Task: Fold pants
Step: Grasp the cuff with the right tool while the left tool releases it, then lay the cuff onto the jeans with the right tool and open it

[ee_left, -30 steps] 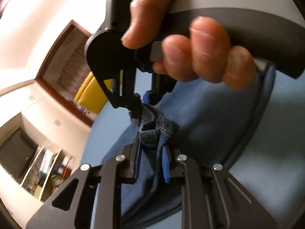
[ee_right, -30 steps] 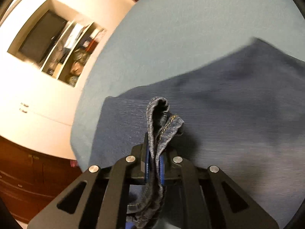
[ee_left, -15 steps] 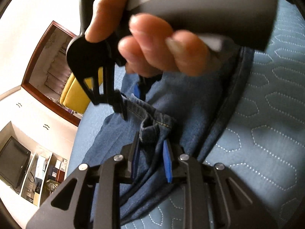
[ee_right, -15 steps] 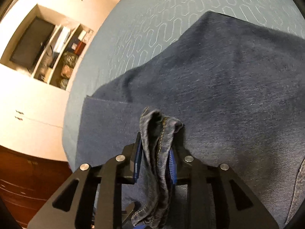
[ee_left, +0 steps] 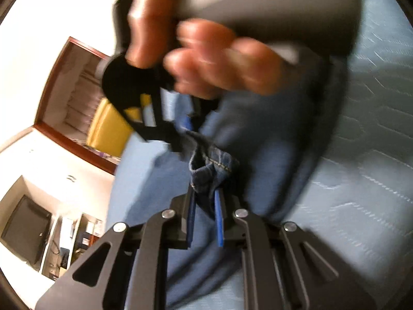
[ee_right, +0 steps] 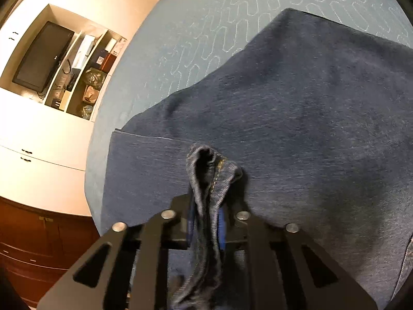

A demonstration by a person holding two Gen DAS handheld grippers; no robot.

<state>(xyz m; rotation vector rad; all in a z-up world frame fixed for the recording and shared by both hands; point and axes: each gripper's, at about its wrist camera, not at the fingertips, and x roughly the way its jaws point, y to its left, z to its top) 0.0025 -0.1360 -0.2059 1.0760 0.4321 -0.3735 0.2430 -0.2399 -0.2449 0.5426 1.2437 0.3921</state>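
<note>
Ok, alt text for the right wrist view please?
The right gripper is shut on a bunched hem of the jeans, which lie spread over a quilted blue bedspread. A wall unit with a television is at upper left.

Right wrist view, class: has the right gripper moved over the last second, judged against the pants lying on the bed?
Yes. The right gripper has come closer to the flat pants, which now fill more of the view.

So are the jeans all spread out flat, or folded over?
Folded over, partly. The right gripper pinches a bunched hem above a flat layer of the jeans, and the left gripper pinches another bunch.
</note>
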